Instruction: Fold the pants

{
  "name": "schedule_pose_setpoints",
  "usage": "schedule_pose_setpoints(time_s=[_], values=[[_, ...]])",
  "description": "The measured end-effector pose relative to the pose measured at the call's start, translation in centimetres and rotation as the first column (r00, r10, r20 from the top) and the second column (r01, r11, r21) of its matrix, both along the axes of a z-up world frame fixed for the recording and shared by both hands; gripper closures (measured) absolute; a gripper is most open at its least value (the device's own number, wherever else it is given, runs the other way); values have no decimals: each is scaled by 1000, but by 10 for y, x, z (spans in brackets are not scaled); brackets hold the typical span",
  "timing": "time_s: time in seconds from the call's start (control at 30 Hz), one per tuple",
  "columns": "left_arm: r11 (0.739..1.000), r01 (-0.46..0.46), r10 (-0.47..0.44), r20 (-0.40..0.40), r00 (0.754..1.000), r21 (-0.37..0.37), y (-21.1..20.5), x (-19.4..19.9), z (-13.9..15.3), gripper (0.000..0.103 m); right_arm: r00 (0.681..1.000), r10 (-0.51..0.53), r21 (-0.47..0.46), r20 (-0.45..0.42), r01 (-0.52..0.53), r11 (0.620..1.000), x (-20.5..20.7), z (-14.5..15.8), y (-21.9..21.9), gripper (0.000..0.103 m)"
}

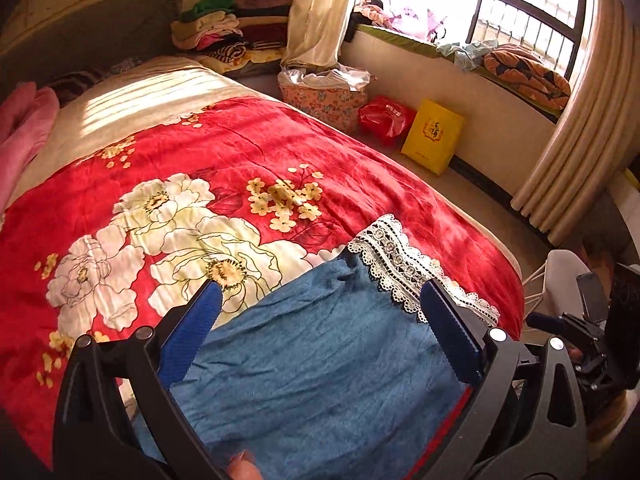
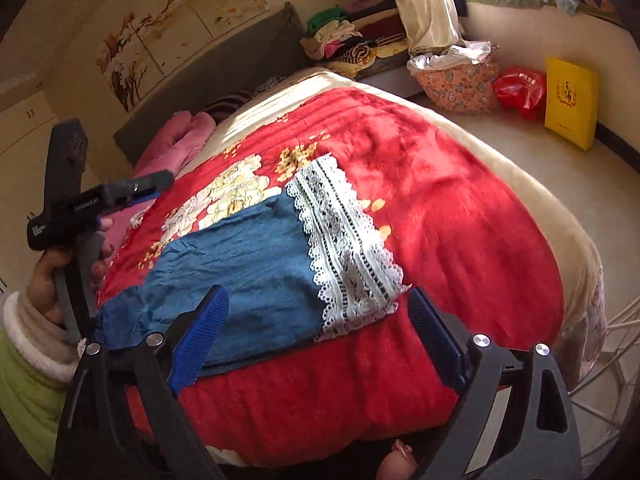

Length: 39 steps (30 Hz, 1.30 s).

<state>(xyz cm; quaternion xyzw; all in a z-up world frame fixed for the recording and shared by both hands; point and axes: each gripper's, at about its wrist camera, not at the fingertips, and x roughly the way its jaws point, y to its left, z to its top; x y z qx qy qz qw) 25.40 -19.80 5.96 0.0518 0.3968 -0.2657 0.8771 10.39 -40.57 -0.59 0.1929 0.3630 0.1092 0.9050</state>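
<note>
- Left gripper [image 1: 322, 308] is sitting nearest the lens, jaws spread wide, nothing pinched; blue fingers [image 1: 200, 322] are hanging above the cloth, not pressing on it.
- Blue pants [image 1: 320, 368] are lying folded on the red floral blanket [image 1: 224, 152], filling the near field between those fingers.
- White lace hem [image 1: 404, 264] is running along the pants' far-right edge, lying flat on the blanket close to the bed's right edge.
- Right gripper [image 2: 316, 334] is also gaping wide and empty, hovering over bare blanket just near of the pants' near edge.
- In the right wrist view the pants [image 2: 248, 264] are forming a rough rectangle, lace band [image 2: 344, 248] on the right side; near-left corner is looking rumpled.
- A hand [image 2: 52, 272] with a pale cuff is gripping the left tool's handle at the bed's left edge.
- Far half of the blanket is lying open; pink bedding [image 2: 176, 140] is sitting at far left.
- Right of the bed, a floor strip is staying open up to the floral basket [image 1: 324, 98], red bag [image 1: 386, 118] and yellow bag [image 1: 434, 136] by the wall.
- Clothes pile [image 1: 224, 30] is stacking far behind the bed.
</note>
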Motion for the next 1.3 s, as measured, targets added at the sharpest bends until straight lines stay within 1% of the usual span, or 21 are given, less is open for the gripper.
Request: schedule_pose_setpoints(time_s=[0.13, 0.2, 0.33, 0.4, 0.43, 0.47, 0.5, 0.53, 0.6, 0.63, 0.67, 0.7, 0.73, 0.77, 0.83, 0.9, 0.93, 1.0, 1.13, 1.2, 1.3], values=[[998, 65, -65, -53, 997, 6, -26, 22, -18, 10, 997, -7, 92, -72, 13, 996, 7, -24, 1, 13], [997, 81, -80, -83, 993, 8, -36, 34, -30, 10, 995, -18, 146, -96, 32, 989, 12, -32, -1, 13], [994, 106, -105, -131, 986, -4, -51, 58, -52, 10, 990, -33, 198, -138, 61, 978, 23, -46, -6, 14], [993, 116, -117, -162, 980, -18, -57, 72, -64, 10, 986, -50, 232, -156, 86, 969, 28, -55, -11, 21], [992, 119, -122, -178, 976, -30, -59, 77, -69, 10, 986, -56, 247, -160, 95, 964, 30, -57, -14, 27], [991, 123, -130, -196, 972, -46, -61, 83, -74, 10, 987, -56, 265, -150, 95, 960, 31, -59, -16, 32], [991, 121, -131, -209, 969, -63, -63, 87, -78, 15, 988, -58, 280, -141, 96, 955, 32, -59, -19, 35], [989, 125, -141, -226, 964, -82, -65, 91, -82, 22, 989, -61, 292, -135, 99, 951, 33, -60, -21, 40], [984, 137, -162, -239, 957, -116, -69, 97, -87, 30, 990, -59, 319, -127, 97, 943, 36, -63, -23, 48], [980, 149, -178, -244, 953, -132, -71, 99, -90, 32, 990, -62, 323, -127, 100, 941, 38, -64, -23, 54], [974, 166, -201, -250, 947, -153, -74, 100, -92, 35, 990, -63, 328, -125, 101, 939, 39, -65, -23, 59], [969, 185, -224, -257, 940, -167, -77, 100, -95, 38, 991, -59, 330, -120, 96, 939, 40, -66, -22, 62], [964, 203, -244, -266, 933, -174, -81, 100, -97, 43, 992, -54, 326, -115, 89, 941, 41, -65, -20, 68], [962, 220, -259, -280, 924, -164, -87, 99, -102, 48, 992, -50, 319, -114, 84, 944, 43, -66, -18, 75], [964, 233, -260, -281, 924, -128, -93, 97, -108, 71, 993, -49, 316, -106, 81, 945, 45, -66, -16, 81], [955, 231, -279, -302, 912, -187, -89, 99, -110, 83, 995, -50, 319, -82, 73, 945, 43, -62, -12, 82], [950, 223, -285, -305, 909, -220, -84, 101, -109, 87, 997, -47, 311, -64, 65, 948, 42, -57, -9, 82], [938, 218, -298, -300, 906, -271, -73, 100, -104, 88, 999, -36, 278, -19, 40, 960, 39, -44, -3, 83], [913, 206, -304, -249, 920, -353, -42, 95, -82, 89, 997, 35, 259, 74, -53, 964, 30, -19, 20, 84], [901, 209, -304, -211, 929, -380, -21, 90, -68, 88, 989, 85, 234, 118, -111, 966, 26, -7, 35, 84], [879, 208, -298, -153, 942, -430, 13, 79, -51, 88, 968, 178, 194, 175, -212, 958, 21, 9, 64, 84]])
